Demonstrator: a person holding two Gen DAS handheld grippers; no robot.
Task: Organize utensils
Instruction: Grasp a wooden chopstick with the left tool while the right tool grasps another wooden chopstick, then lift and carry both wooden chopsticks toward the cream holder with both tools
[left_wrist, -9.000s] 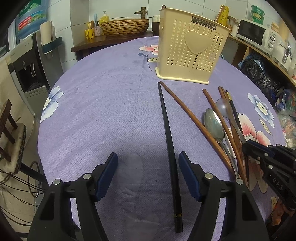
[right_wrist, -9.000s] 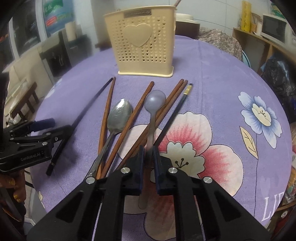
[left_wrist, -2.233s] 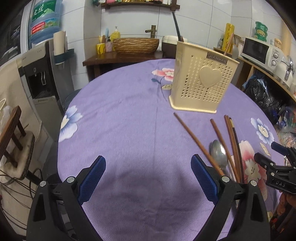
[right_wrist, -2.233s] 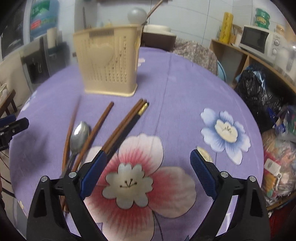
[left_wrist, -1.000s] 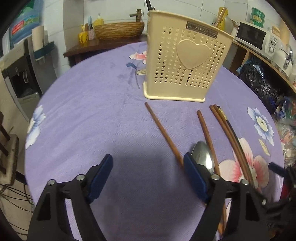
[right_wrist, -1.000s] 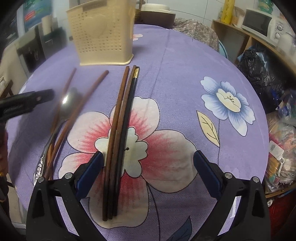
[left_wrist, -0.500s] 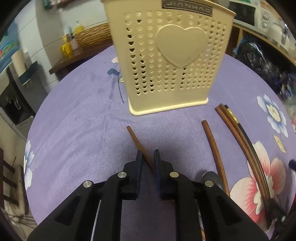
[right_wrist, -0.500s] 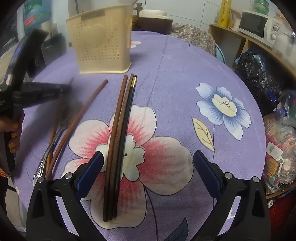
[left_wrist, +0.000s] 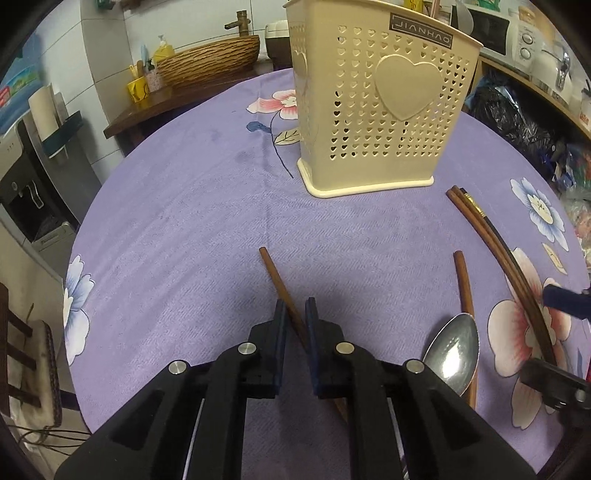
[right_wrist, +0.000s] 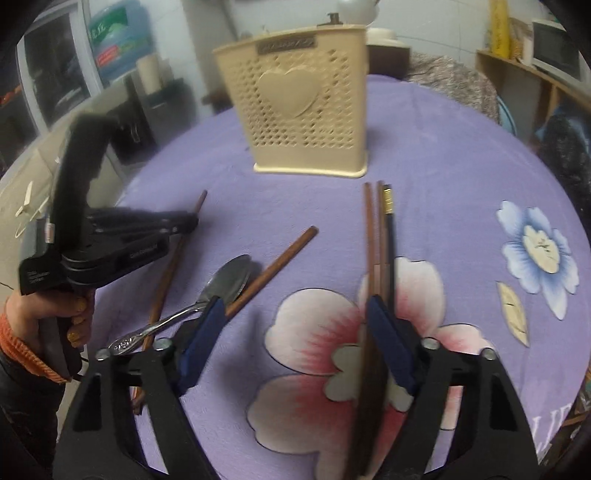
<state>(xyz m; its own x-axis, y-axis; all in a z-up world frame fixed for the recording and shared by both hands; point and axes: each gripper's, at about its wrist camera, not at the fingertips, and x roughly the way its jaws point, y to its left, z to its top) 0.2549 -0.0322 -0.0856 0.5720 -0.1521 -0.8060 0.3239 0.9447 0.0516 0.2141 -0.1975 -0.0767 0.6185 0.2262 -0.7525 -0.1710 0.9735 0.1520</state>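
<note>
Purple flowered tablecloth (left_wrist: 177, 229) carries the whole job; we log from large to small. Cream holder (left_wrist: 380, 110) stands upright at the far side — a few handles show above its rim (left_wrist: 458, 18), so we judge some pieces are already stowed, count unclear. Left on the cloth: a bundle of chopsticks (right_wrist: 380, 229), two brown and one black, lying side by side; a steel spoon (right_wrist: 225, 280); two loose brown chopsticks. Our left tongs (left_wrist: 294, 317) are clamped on the left loose chopstick (left_wrist: 275, 273), which we cannot say has left the cloth. Our right tongs (right_wrist: 295, 332) hang spread wide, gripping nothing, the bundle just beside the right pad (right_wrist: 388, 339). The other loose chopstick (right_wrist: 280, 258) lies beside the spoon. Estimate — well under way, six pieces outstanding.
</note>
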